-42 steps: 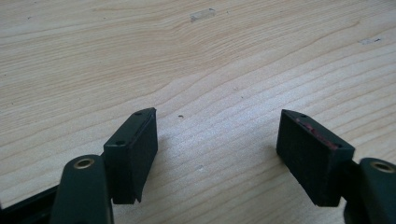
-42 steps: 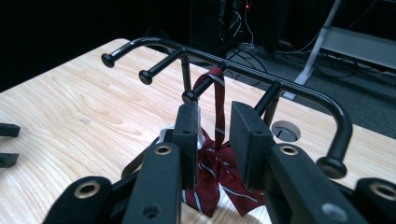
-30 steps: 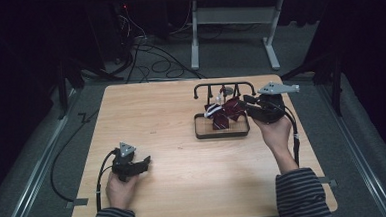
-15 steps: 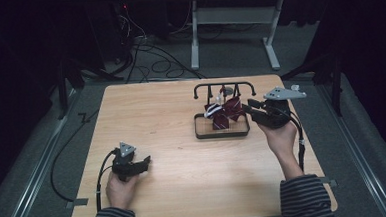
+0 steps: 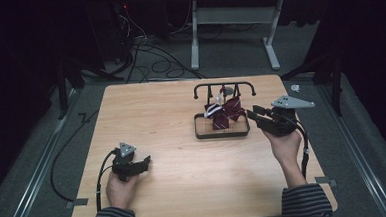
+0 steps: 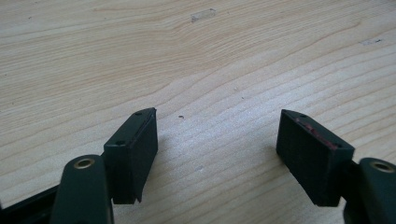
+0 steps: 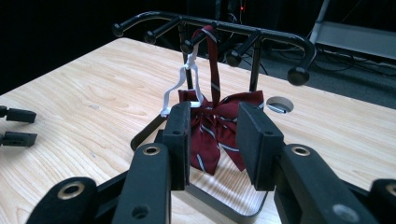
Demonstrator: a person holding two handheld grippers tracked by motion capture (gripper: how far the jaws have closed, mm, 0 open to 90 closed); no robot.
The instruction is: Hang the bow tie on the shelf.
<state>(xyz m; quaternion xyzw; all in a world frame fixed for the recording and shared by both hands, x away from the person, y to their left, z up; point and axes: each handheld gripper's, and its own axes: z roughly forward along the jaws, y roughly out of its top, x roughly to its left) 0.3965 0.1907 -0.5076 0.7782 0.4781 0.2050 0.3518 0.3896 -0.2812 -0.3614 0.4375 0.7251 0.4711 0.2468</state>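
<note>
On the tabletop (image 5: pixel 185 189) a rack (image 5: pixel 224 88) stands right of the middle, towards the far edge. A bow tie (image 5: pixel 225 113) hangs from it over its tray (image 5: pixel 222 133). The right gripper (image 5: pixel 255 116) is just right of the tray, and the left gripper (image 5: pixel 143 164) is near the front left.

A lab recording setup, dark all round.
A lone wooden surface (image 5: pixel 182 139) stands on grey carpet (image 5: pixel 44 166), with loose cables (image 5: pixel 143 51) and a metal desk frame (image 5: pixel 232 36) behind.
</note>
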